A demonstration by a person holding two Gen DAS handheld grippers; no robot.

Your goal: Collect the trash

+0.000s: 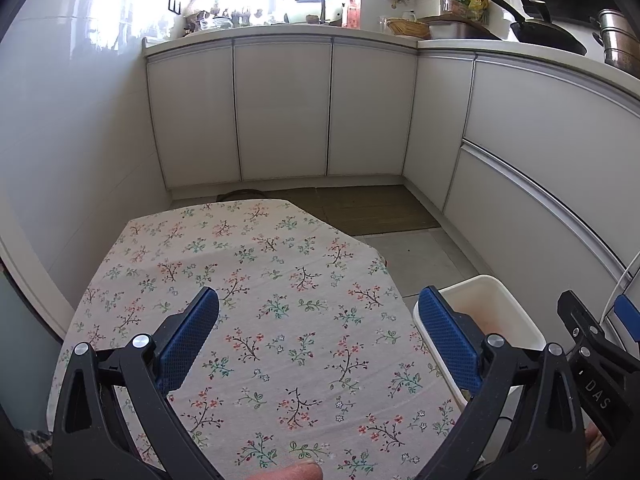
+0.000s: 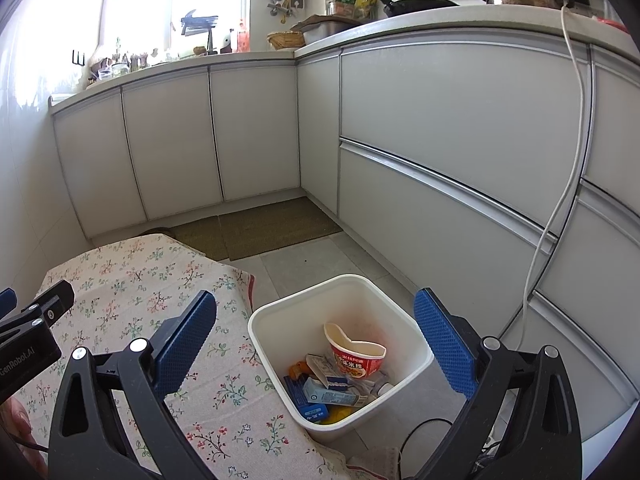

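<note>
Kitchen, floral tablecloth (image 1: 256,280), white bin (image 2: 344,344)

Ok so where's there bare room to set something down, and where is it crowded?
The floral tablecloth is bare from its far edge back to the open left gripper. Grey floor tiles are free between the brown mat and the white bin. Crowded: the bin's inside, with a noodle cup and cartons, and the countertop.

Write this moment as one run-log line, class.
left hand-held gripper: open, empty | right hand-held gripper: open, empty | white bin: holds trash, noodle cup on top | floral tablecloth: bare
</note>
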